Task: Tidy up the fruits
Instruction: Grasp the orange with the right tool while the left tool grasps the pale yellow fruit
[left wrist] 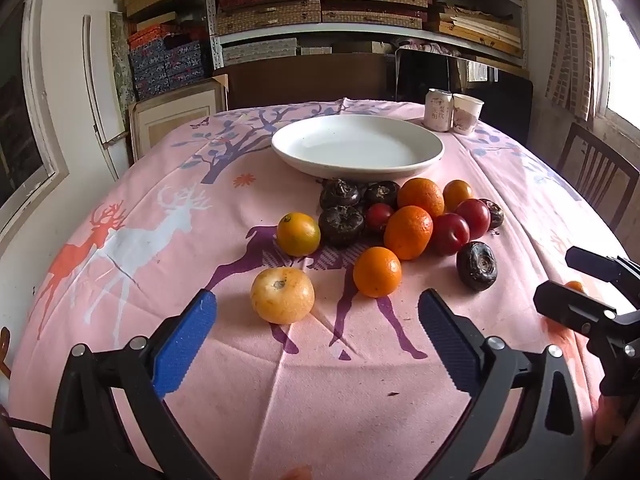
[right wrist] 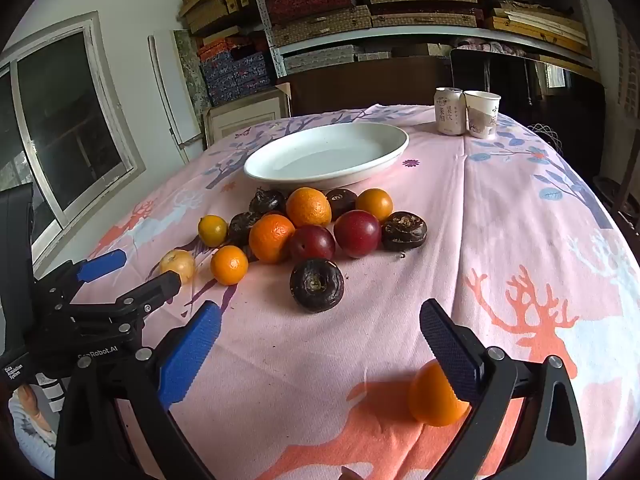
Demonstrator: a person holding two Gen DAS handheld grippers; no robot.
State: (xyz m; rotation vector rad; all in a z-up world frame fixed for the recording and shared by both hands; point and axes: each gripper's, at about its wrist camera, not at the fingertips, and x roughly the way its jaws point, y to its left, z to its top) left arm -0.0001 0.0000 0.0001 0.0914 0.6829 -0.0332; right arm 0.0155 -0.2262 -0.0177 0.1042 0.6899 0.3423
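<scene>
Nothing is sorted yet, by the look of it: the white plate [left wrist: 357, 148] at the far side of the pink tablecloth [left wrist: 120, 280] holds no fruit, and the whole pile of fruit [left wrist: 404, 220] (oranges, red plums and dark brown water chestnuts, mixed together) lies on the cloth just in front of it. A pale orange [left wrist: 282, 295] and a small orange [left wrist: 377, 272] sit apart from the pile, nearest the left gripper [left wrist: 316, 316], whose jaws are spread wide and hold nothing. So I judge the work to be at its very start, with every piece left to move.

The right gripper [right wrist: 320, 326] is likewise spread and grasps nothing. Its own camera shows what the left one barely catches: a stray orange [right wrist: 434, 394] lying close in, right by its right-hand finger, well apart from the pile. One dark water chestnut [right wrist: 317, 285] lies just ahead of those jaws. A drink can [right wrist: 450, 111] and a paper cup [right wrist: 482, 114] stand touching at the far edge.
</scene>
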